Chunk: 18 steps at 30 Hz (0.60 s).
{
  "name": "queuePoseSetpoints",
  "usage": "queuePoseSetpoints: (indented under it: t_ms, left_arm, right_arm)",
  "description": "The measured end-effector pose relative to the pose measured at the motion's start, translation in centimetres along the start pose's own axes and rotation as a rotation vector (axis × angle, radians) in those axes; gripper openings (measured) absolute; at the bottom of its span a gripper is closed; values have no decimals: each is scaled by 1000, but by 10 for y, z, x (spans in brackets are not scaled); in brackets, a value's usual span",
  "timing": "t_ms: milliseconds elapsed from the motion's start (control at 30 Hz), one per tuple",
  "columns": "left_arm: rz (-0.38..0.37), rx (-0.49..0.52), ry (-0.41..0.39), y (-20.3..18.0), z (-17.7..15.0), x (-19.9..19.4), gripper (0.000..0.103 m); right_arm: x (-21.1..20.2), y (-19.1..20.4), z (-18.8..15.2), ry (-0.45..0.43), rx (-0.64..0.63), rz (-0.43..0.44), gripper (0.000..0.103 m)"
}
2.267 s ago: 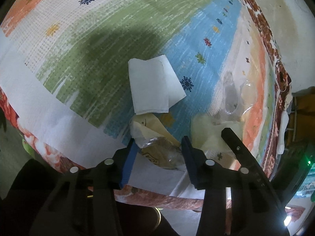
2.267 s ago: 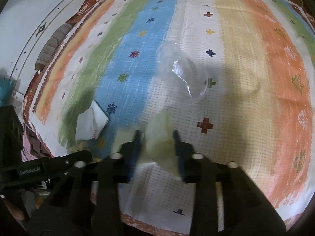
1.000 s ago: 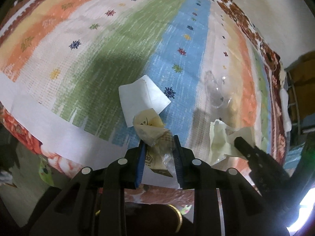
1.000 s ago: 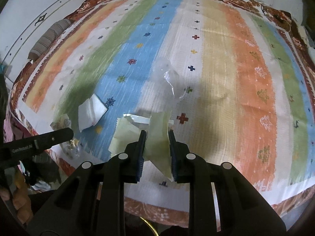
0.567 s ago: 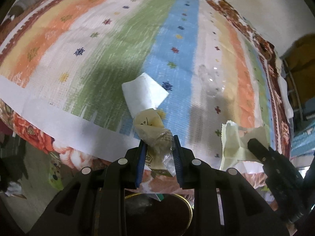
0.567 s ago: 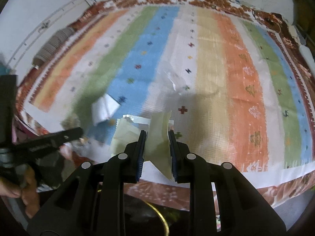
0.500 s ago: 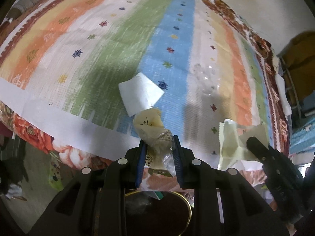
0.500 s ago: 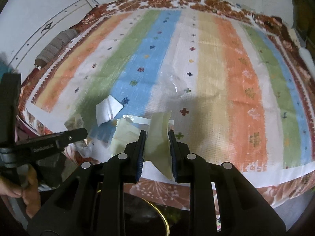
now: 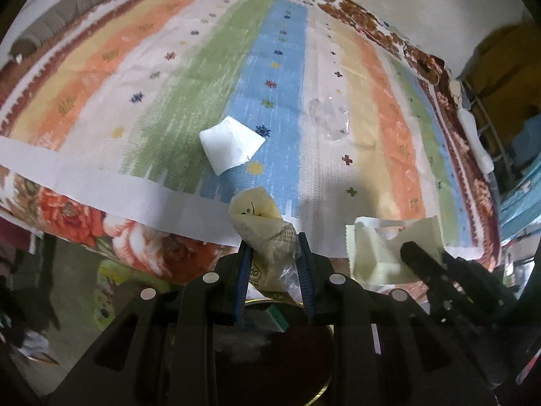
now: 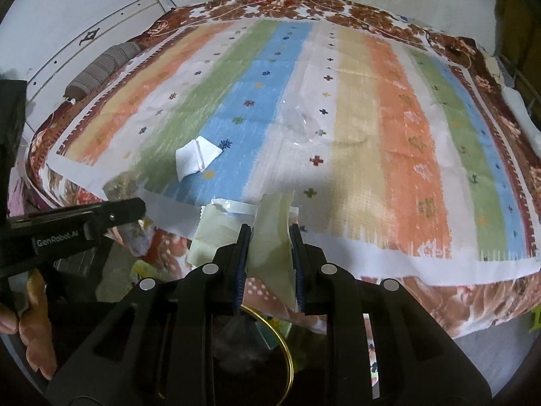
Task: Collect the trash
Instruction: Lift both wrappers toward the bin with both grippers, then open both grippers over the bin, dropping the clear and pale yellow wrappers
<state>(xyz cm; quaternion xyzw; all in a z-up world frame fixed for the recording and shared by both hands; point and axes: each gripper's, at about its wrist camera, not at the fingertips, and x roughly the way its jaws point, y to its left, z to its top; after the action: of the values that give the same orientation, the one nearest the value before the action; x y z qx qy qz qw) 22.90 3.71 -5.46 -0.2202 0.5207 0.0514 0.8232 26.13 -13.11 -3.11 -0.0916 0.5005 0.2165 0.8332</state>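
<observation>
Both of my grippers have drawn back off the striped bedspread (image 10: 399,142) since a second ago, past its near edge, and the gold-rimmed bin (image 10: 287,355) now shows dark beneath my fingers; the wrappers have come away with me.

At the left, my left gripper (image 9: 273,257) is clamped on a crumpled yellowish wrapper (image 9: 262,223) with a bit of clear film, held just out from the near edge of the bedspread and above the bin's rim; in the right wrist view that gripper comes in from the left, with a person's fingers (image 10: 33,321) under it.

On the bedspread, a folded white paper (image 9: 230,143) lies on the green and blue stripes near the near edge; to its right, well apart from it, a clear plastic piece (image 9: 329,120) rests on the white stripe, further in from the edge.

At the right, my right gripper (image 10: 269,247) is closed on a pale yellow-green wrapper (image 10: 272,223), its loose flap hanging to the left of my fingers, just off the near edge and over the bin; a grey bolster (image 10: 101,66) sits at the far left corner.
</observation>
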Motion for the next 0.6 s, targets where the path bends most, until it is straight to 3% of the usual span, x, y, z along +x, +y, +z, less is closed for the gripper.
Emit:
queuePoseSetpoints:
  t_ms: [600]
  left_arm:
    - [-12, 164, -105, -26, -50, -41, 25]
  right_arm:
    - [-29, -3, -47, -34, 35, 6, 22]
